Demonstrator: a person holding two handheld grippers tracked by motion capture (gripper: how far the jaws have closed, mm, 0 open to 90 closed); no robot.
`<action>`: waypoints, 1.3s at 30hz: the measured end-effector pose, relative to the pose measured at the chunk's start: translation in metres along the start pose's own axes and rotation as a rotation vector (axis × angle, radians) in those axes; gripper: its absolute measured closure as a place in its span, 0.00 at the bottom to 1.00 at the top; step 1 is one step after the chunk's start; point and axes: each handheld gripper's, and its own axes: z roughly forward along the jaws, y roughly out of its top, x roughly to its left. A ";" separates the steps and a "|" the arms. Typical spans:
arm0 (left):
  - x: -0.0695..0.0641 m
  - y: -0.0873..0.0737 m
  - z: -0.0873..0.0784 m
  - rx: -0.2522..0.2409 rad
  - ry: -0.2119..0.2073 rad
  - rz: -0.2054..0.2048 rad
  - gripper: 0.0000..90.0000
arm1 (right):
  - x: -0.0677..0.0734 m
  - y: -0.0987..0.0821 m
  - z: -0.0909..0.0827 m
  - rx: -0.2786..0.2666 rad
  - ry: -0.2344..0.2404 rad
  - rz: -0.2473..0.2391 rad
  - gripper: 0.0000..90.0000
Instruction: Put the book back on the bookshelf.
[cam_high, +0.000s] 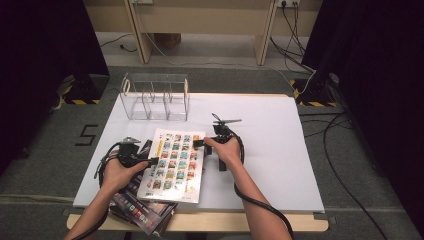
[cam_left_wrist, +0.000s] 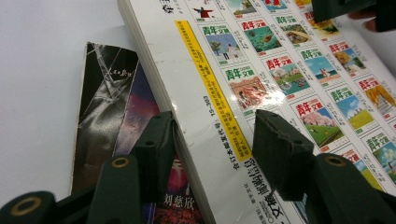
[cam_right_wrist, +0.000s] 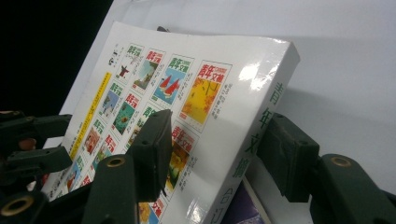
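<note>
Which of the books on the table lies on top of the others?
The thick white book with rows of small colourful cover pictures lies on top. The dark books lie under it, near the table's front edge.

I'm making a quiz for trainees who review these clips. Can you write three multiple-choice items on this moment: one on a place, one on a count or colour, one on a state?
1. Where does the clear acrylic organizer stand?
A. at the table's far left
B. at the near right corner
C. on the floor

2. What colour is the stripe down the white book's cover?
A. blue
B. yellow
C. black

3. How does the white book lie?
A. standing upright in the organizer
B. flat and shut, partly on the dark magazines
C. spread open at its middle

Answers:
1 A, the high view shows it at the far left edge.
2 B, the left gripper view shows a yellow band.
3 B, its cover faces up with dark covers under its edge.
</note>
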 end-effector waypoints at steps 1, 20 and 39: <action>0.000 0.001 0.000 0.000 0.003 0.005 0.52 | 0.002 0.000 0.000 0.002 -0.016 -0.004 0.51; 0.002 0.008 0.005 0.005 0.030 -0.007 0.54 | -0.008 0.001 0.003 -0.010 0.016 0.099 0.55; 0.004 0.005 0.001 -0.004 0.050 -0.009 0.55 | 0.034 0.016 -0.014 -0.096 0.002 -0.100 0.72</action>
